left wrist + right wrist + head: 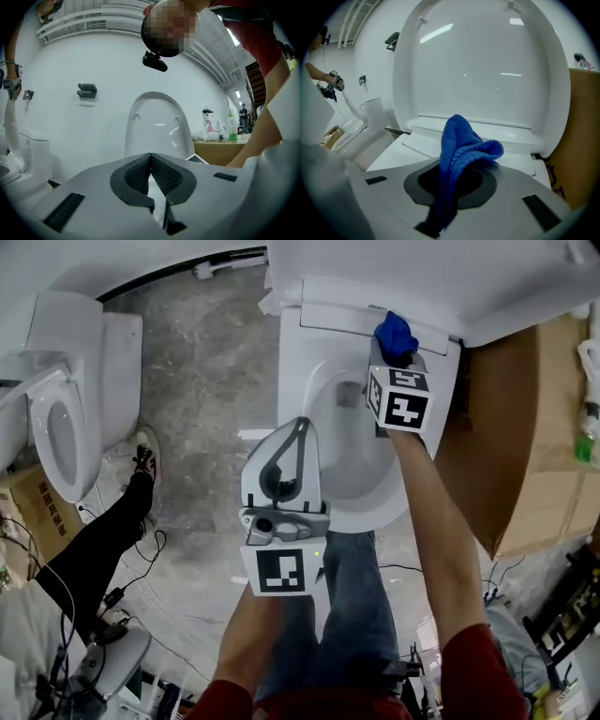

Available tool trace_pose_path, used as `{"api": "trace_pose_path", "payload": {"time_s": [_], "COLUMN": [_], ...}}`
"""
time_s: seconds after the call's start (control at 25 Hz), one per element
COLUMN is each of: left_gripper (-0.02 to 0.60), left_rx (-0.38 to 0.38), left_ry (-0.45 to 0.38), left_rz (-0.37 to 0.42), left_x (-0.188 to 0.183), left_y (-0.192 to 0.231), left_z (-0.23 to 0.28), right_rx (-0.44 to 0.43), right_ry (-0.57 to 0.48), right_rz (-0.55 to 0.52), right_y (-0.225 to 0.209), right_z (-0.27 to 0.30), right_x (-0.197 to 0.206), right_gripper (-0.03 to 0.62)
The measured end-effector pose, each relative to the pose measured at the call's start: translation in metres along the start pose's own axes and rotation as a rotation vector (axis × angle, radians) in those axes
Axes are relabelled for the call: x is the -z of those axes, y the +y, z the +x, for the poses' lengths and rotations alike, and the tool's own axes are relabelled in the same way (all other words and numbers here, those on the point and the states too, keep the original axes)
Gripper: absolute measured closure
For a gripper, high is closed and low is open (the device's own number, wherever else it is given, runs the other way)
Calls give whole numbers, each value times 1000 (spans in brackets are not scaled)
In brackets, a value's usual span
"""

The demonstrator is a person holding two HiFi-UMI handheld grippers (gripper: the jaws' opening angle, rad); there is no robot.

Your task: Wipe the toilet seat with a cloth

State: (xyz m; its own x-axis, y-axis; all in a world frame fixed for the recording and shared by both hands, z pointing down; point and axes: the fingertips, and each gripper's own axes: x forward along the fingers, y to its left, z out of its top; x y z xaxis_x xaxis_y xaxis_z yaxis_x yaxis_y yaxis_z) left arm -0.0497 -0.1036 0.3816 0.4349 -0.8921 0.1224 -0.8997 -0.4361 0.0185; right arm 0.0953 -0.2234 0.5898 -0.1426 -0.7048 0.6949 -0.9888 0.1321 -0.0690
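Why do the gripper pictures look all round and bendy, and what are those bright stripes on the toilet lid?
Right gripper view: the wide-angle lens bulges the raised toilet lid and darkens the corners. The bright stripes are ceiling lights reflected in its glossy surface, and the blue cloth up close looks sharp. Left gripper view: the same round bulge, with smaller glints on the lid. Head view: less bent and evenly lit.

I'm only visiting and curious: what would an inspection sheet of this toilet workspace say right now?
Surface: white toilet seat, lid raised.
Job's things: blue cloth, in the right gripper near the seat's rear.
Clutter: cardboard box right of the toilet; second toilet at left.
Grippers: left gripper shut, empty, over the bowl; right gripper shut on the cloth.
Cables: black cables on the floor, left.
Surroundings: grey floor; bystander's leg.
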Motion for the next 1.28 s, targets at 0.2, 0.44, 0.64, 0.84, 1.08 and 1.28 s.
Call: {"api": "trace_pose_path", "payload": {"time_s": [0.2,0.44,0.64,0.84,1.08,1.28], "left_gripper": [566,566,566,566,566,565], "left_rx": [-45,-115,-154,-168,-163,-153], "left_ry": [19,42,42,35,21,14], "left_rz": [-6,-15,-9,2,19,24], "left_x": [10,19,20,19,14,13], "left_y": [23,56,76,86,91,94], "left_z": [-13,-44,-64,-80,-99,-118], "right_rx": [-45,-158,-212,-263,-302,-326], "right_ry": [-20,15,50,38,37,43], "right_rz": [-54,-259,-517,-867,-1115,-1273], "right_y": [47,126,159,188,212,229], "right_z": [16,31,31,15,-15,-48], "right_x": [-13,-23,-22,-1,37,79], "right_gripper": [539,539,539,539,538,537]}}
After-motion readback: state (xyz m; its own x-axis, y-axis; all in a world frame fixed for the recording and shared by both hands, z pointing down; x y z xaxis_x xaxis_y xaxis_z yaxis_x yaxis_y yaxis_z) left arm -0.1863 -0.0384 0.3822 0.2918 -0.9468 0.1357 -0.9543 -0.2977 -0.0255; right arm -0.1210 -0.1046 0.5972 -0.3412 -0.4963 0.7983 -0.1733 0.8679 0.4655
